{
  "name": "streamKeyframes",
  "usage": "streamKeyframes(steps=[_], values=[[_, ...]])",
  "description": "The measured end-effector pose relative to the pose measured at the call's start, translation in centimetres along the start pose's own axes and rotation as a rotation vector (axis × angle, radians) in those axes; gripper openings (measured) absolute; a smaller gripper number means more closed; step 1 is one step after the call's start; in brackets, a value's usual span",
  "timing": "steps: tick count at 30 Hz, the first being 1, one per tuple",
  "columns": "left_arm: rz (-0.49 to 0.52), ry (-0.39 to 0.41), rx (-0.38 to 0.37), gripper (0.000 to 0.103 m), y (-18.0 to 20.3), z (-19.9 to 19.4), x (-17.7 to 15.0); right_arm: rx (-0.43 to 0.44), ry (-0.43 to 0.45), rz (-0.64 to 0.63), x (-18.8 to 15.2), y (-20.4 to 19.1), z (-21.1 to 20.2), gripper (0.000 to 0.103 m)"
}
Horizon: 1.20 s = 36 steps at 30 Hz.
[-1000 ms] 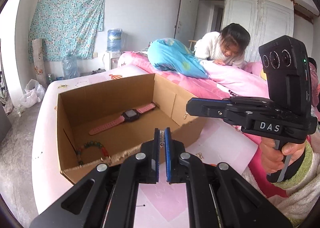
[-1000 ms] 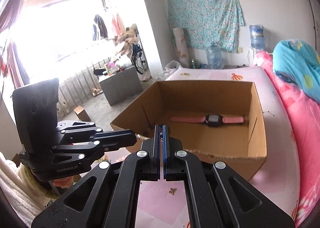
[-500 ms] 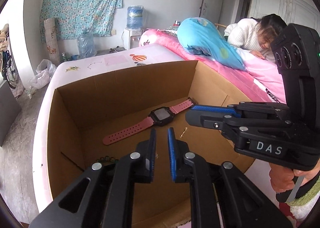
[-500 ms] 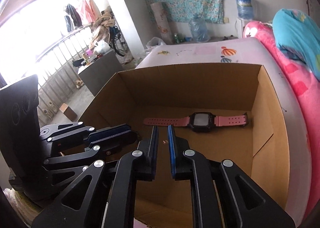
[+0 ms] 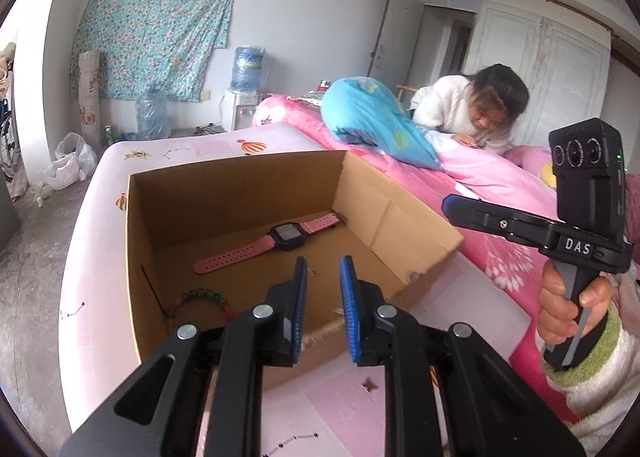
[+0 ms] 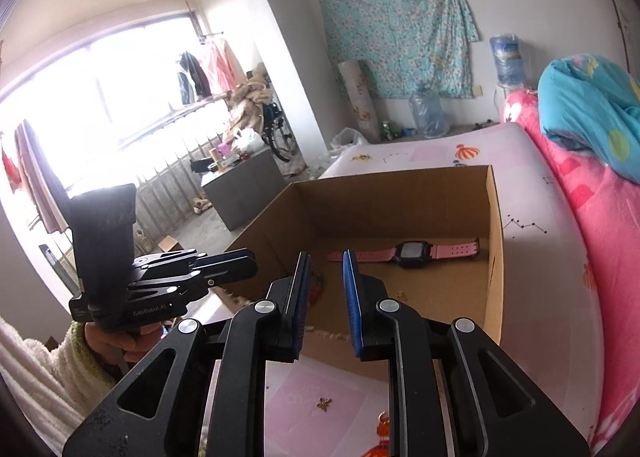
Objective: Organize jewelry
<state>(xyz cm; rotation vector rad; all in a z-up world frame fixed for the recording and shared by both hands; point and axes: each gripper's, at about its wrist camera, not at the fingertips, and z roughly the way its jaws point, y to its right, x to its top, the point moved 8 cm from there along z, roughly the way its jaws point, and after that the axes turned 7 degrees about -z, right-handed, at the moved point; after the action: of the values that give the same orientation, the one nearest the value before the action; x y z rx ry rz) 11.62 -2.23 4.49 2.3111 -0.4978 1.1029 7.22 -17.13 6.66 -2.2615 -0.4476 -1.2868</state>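
An open cardboard box (image 5: 400, 213) (image 6: 496, 257) stands on the pink bed. Inside lie a pink-strapped watch (image 5: 276, 239) (image 6: 412, 253), a beaded bracelet (image 5: 200, 301) in the near left corner and a small gold chain piece (image 5: 314, 272) (image 6: 401, 294). My left gripper (image 5: 323, 277) is open and empty above the box's near edge. My right gripper (image 6: 326, 269) is open and empty, also at the near edge; it shows in the left wrist view (image 5: 452, 205) to the right of the box. A small gold charm (image 6: 323, 403) and an orange item (image 6: 382, 431) lie on the bed before the box.
A person in white (image 5: 472, 109) leans over the bed behind a blue pillow (image 5: 372, 121). Pink quilt (image 6: 600, 217) runs along the right. Water bottles (image 5: 246, 69) and bags stand on the floor by the wall. A grey cabinet (image 6: 240, 185) stands near the window.
Both grippers have opened, from shut a second ago. Both have drawn back and up from over the box to its near edge. The small chain piece now lies on the box floor.
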Motion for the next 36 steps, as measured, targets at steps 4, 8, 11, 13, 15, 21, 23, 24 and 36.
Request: streamKeyframes(steps=[4,8,11,13,15,21,23,24,36], values=[[0.045,-0.048,-0.084,0.016,2.8,-1.7,-3.5,0.044,-0.036,0.037,-3.4,-0.9,-1.4,0.018],[0.042,-0.16,-0.085,0.016,3.8,0.7,-7.6,0.044,-0.127,0.176,-8.2,0.1,-0.2,0.02],[0.11,-0.214,-0.009,0.016,3.9,3.5,-10.0,0.034,-0.179,0.256,-10.9,0.5,0.9,0.02],[0.155,-0.246,0.034,0.016,4.0,5.0,-11.0,0.029,-0.19,0.286,-11.7,0.6,1.3,0.02],[0.144,-0.267,0.045,0.016,4.0,6.1,-11.4,0.02,-0.193,0.286,-11.8,0.6,1.5,0.02],[0.179,-0.275,0.087,0.016,4.1,7.9,-11.8,0.019,-0.194,0.27,-11.3,0.5,1.8,0.02],[0.203,-0.285,0.096,0.016,4.2,8.5,-12.0,0.02,-0.2,0.263,-11.4,0.6,2.0,0.02],[0.218,-0.29,0.103,0.016,4.2,8.7,-12.1,0.021,-0.202,0.261,-11.4,0.6,2.1,0.02],[0.274,-0.274,0.072,0.016,4.1,9.2,-12.4,0.026,-0.213,0.279,-11.9,1.0,2.5,0.02]])
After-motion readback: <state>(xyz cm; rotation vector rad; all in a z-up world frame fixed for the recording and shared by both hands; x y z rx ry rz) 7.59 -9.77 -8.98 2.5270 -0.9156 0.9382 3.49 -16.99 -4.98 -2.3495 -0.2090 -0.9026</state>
